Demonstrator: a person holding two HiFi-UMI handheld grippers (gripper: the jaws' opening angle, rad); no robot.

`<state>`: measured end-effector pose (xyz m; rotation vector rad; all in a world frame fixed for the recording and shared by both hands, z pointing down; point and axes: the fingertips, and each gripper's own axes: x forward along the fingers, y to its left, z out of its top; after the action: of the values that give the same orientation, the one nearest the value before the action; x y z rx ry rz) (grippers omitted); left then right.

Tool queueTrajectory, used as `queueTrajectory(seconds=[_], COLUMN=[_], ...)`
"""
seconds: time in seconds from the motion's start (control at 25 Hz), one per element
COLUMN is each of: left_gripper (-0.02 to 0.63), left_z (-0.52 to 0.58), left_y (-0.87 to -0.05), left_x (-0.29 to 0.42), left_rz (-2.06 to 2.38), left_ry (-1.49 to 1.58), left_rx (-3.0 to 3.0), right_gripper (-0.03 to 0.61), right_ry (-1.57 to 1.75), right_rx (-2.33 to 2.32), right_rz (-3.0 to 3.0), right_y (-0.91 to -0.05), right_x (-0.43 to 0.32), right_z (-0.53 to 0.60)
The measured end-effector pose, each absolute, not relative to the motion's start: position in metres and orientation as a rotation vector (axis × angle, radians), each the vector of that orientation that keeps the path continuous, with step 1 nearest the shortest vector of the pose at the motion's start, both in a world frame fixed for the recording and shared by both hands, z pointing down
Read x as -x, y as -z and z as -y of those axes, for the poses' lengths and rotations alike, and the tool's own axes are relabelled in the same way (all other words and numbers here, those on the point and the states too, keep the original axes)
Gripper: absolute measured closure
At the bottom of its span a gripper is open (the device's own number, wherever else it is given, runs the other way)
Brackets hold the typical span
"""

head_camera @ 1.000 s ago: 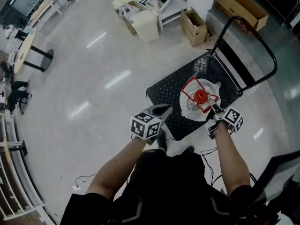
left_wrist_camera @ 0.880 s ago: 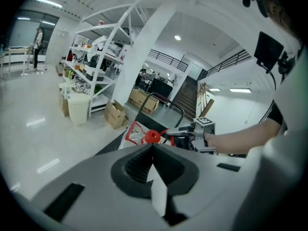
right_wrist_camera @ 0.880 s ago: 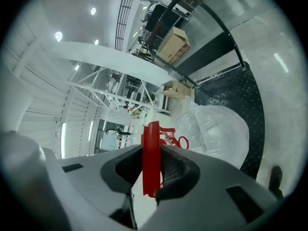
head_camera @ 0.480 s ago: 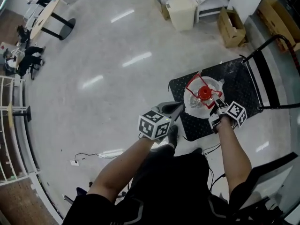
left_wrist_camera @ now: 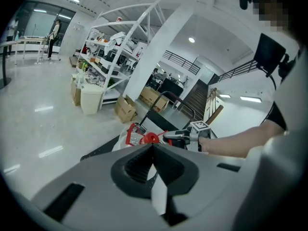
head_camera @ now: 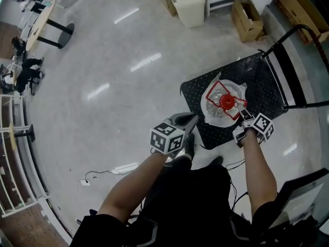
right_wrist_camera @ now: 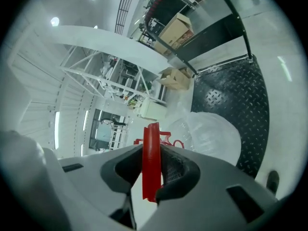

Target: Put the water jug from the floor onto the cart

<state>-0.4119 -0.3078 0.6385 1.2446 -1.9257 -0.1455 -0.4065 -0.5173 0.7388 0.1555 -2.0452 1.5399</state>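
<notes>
Water jug [head_camera: 222, 103] was seen over the black deck of the cart [head_camera: 262, 78], close to its near edge; whether it was already resting on the deck could not be told. Right gripper [head_camera: 241, 112] was closed on the jug's thin red handle [right_wrist_camera: 151, 162], with the fingers [right_wrist_camera: 180, 170] pinched on either side of the strap. Left gripper [head_camera: 193, 120] was held beside the cart with its fingers [left_wrist_camera: 134, 165] closed on nothing, so no support was given to the jug body. Main risk judged: the whole weight was carried on one narrow plastic strap in a single pinch, so the handle could be pulled out of the fingers or the jug could be swung and dropped. If the jug were released this near the deck edge, it could be tipped back onto the floor [head_camera: 118, 76]. The cart could also be nudged and rolled away on the glossy floor by a hard set-down. A cable [head_camera: 231, 165] lay by the feet and could be snagged.
</notes>
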Motion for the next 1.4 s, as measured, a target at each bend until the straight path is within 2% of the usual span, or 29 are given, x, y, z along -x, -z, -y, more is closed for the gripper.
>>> queueTrajectory(seconds=[0.28,0.32,0.4,0.56,0.76,1.04,1.12,1.2,1.4], left_gripper=[0.614,0.614,0.614,0.614,0.614,0.614,0.614,0.614,0.614], left_z=[0.325,0.327,0.330,0.339,0.358,0.395,0.396,0.397,0.403], left_y=[-0.631,-0.627,-0.621,-0.604,-0.558,-0.480,-0.458,-0.436,-0.400], left_x=[0.392,0.390,0.388,0.384,0.376,0.363,0.355,0.348,0.337], left_rz=[1.893,1.898,1.918,1.958,2.031,2.126,2.157,2.176,2.194], left_ry=[0.105,0.104,0.107,0.147,0.199,0.202,0.200,0.228,0.253], left_rx=[-1.288,-1.291,-1.292,-1.306,-1.397,-1.559,-1.581,-1.608,-1.670], right_gripper=[0.499,0.484,0.376,0.351,0.351,0.354,0.389,0.566,0.578], right_ry=[-1.429,-1.416,-1.384,-1.243,-1.094,-0.618,-0.513,-0.493,-0.379], right_rx=[-0.237,-0.247,-0.253,-0.272,-0.224,0.026,0.086,0.123,0.153], right_rz=[2.056,2.064,2.078,2.124,2.304,2.645,2.688,2.739,2.833], right_y=[-0.756,-0.756,-0.756,-0.742,-0.659,-0.496,-0.463,-0.432,-0.391], right_x=[0.391,0.388,0.381,0.353,0.339,0.335,0.323,0.309,0.290], right_z=[0.534,0.538,0.547,0.568,0.586,0.569,0.555,0.546,0.531])
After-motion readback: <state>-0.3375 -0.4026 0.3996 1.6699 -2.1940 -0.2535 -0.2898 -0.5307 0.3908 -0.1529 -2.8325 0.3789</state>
